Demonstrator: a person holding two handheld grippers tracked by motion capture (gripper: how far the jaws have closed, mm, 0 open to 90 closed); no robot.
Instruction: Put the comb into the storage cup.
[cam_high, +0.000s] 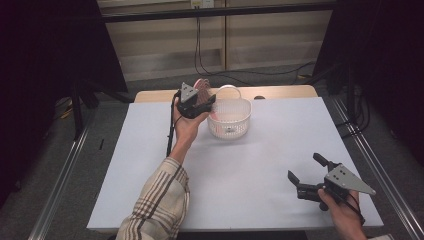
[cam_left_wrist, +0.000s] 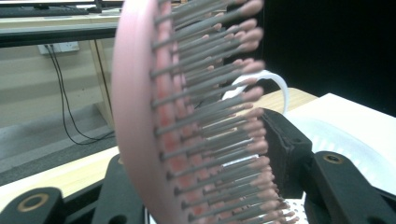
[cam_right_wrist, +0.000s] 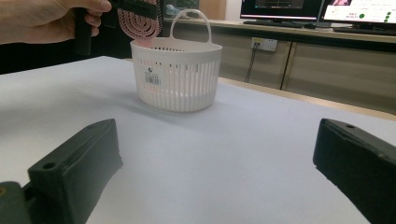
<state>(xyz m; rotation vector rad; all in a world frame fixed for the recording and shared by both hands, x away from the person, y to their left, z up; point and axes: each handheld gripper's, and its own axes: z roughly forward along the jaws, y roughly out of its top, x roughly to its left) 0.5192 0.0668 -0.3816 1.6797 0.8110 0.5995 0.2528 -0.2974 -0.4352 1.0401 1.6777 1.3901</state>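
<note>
A pink hairbrush (cam_high: 201, 85) with grey, pink-tipped bristles is clamped by its head in my left gripper (cam_high: 202, 102), held up at the left rim of the white plastic basket (cam_high: 230, 119). Its lower pink end dips inside the basket. Seen close in the left gripper view, the hairbrush (cam_left_wrist: 187, 116) stands upright between the black jaws, with the basket's handle (cam_left_wrist: 276, 83) behind it. My right gripper (cam_high: 305, 166) rests open near the table's front right, nothing between its jaws. The right gripper view shows the basket (cam_right_wrist: 177, 74) ahead and the hairbrush (cam_right_wrist: 140, 23) over its left edge.
The basket stands at the back middle of a white table top (cam_high: 260, 160) laid on a wooden table (cam_high: 280, 92). Cables (cam_high: 200, 55) hang down the wall behind. A metal frame rail (cam_high: 370, 160) runs along the right side.
</note>
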